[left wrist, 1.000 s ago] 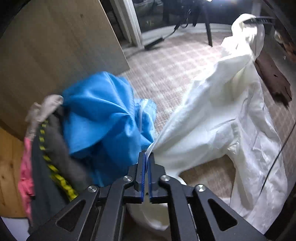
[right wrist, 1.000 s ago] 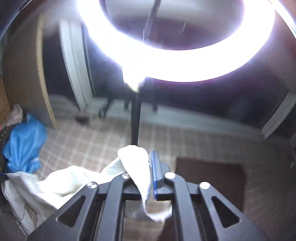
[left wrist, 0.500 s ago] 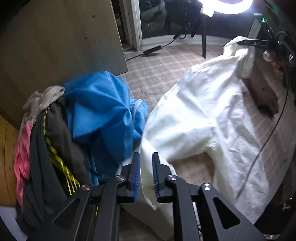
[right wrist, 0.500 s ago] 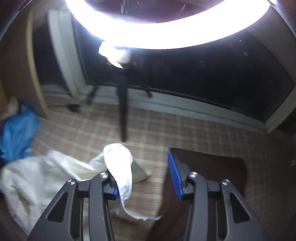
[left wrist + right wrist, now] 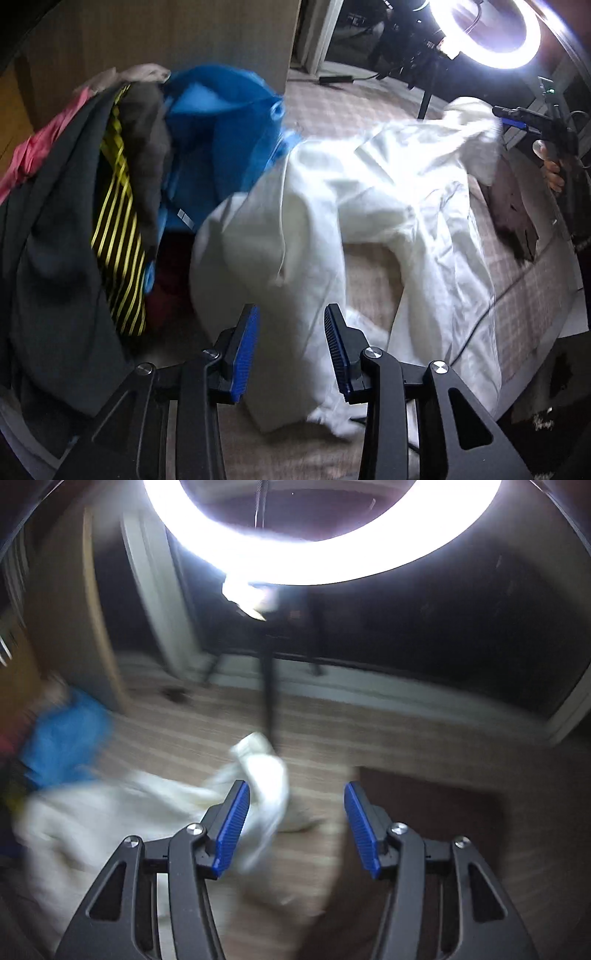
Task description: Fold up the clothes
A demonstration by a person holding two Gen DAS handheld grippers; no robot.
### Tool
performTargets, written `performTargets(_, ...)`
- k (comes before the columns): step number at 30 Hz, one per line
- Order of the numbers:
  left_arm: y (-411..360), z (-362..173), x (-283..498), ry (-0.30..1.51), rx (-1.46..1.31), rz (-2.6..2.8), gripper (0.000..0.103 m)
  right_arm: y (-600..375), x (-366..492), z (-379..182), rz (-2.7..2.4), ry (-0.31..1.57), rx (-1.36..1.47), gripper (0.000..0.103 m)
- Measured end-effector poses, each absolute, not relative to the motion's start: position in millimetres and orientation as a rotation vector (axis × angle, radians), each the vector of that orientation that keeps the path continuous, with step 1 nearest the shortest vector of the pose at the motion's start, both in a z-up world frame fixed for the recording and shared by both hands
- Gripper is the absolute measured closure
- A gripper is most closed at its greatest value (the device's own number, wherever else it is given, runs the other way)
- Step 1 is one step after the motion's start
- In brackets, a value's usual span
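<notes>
A plaid carpet [image 5: 351, 110] fills the dim room under one ring light [image 5: 487, 33]. One white garment [image 5: 369, 206] lies spread there beside one heaped pile of clothes [image 5: 110, 184]; soft and light, it is probably best pinched at a hem corner. The left gripper [image 5: 291, 343] and right gripper [image 5: 295, 823] are opening, holding nothing.

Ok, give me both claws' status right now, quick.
Left claw: open, jaws opening, gripping nothing; the white garment lies beneath it.
Right claw: open, jaws opening; a fold of the white garment hangs by its left pad, not pinched.
</notes>
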State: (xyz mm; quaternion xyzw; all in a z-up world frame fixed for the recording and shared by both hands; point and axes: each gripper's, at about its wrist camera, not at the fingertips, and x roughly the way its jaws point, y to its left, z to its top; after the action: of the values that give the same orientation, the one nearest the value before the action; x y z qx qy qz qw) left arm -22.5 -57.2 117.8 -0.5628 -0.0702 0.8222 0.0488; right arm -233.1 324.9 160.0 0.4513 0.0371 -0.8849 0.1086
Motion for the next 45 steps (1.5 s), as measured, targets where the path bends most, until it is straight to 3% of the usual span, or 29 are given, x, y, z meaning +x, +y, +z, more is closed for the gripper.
performTargets(8, -62, 120, 5, -0.182, -1.746, 2.547, 0.068, 337, -167, 187, -2.483, -0.034, 1.250, 0.050)
performTargets(13, -72, 105, 27, -0.097, -1.797, 2.578, 0.068, 272, -98, 161, -2.252, -0.040, 1.259, 0.050)
performTargets(24, -82, 40, 42, -0.289, -1.822, 2.378, 0.067, 89, 10, 89, -1.966, -0.030, 1.339, 0.050)
performTargets(32, -82, 57, 81, 0.058, -1.657, 2.330, 0.067, 16, 31, 59, -2.069, 0.007, 1.424, 0.050)
performTargets(37, -117, 87, 124, 0.125, -1.547, 2.239, 0.066, -14, 32, 38, -2.095, 0.011, 1.504, 0.050)
performTargets(41, -152, 108, 143, 0.052, -1.494, 2.225, 0.065, -29, 36, 40, -2.072, 0.014, 1.525, 0.050)
performTargets(45, -143, 112, 130, 0.123, -1.431, 2.206, 0.064, -56, 44, 35, -2.120, 0.250, 1.516, 0.050)
